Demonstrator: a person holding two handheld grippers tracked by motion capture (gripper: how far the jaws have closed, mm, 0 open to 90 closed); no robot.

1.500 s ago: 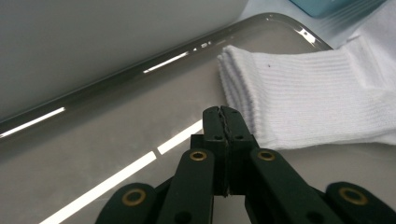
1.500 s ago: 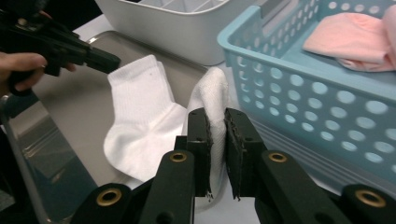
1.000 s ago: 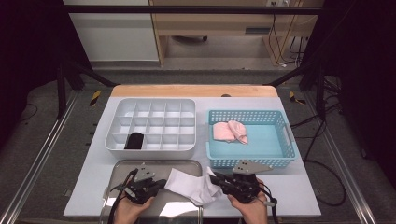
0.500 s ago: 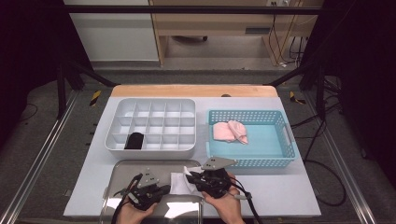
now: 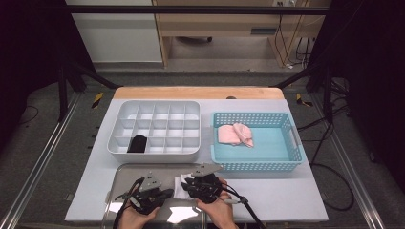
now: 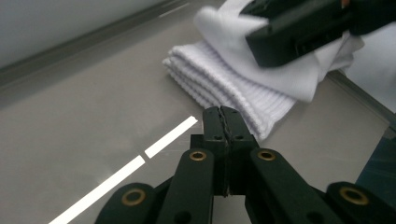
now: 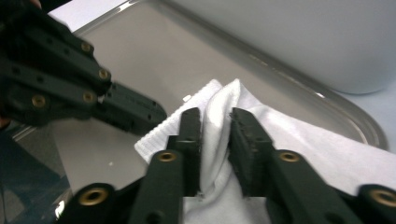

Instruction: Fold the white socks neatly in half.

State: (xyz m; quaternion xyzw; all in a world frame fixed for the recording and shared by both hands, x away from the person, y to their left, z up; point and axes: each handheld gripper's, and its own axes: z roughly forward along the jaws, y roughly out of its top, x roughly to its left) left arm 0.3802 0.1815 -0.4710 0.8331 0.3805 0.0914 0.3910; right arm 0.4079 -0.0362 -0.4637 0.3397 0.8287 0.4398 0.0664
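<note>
A white worktop (image 5: pixel 286 200) sits in a dim room, with a pale cabinet and a wooden bench beyond its far edge. At about nine o'clock on it stands a white divided tray (image 5: pixel 154 128); one near-left cell holds something dark that I cannot identify. At six o'clock lies a shiny metal tray (image 5: pixel 119 174), its near edge cut off by the frame.

Over that tray, at seven o'clock, the left tongs (image 6: pixel 223 122) are pressed together on nothing, their tip just short of the ribbed cuff of the white sock (image 6: pixel 233 84), probably waiting while the other hand works. The sock lies folded at the tray's right side.

The right tongs (image 7: pixel 215 127) have just been opening; a raised fold of the sock stands between the jaws, apparently still touching them. Whether they pinch it or are letting go is hard to say. The right hand hides most of the sock from above.

At three o'clock, a blue basket (image 5: pixel 291 143) holds a folded pink cloth (image 5: pixel 235 134), probably more of the same sorting.
</note>
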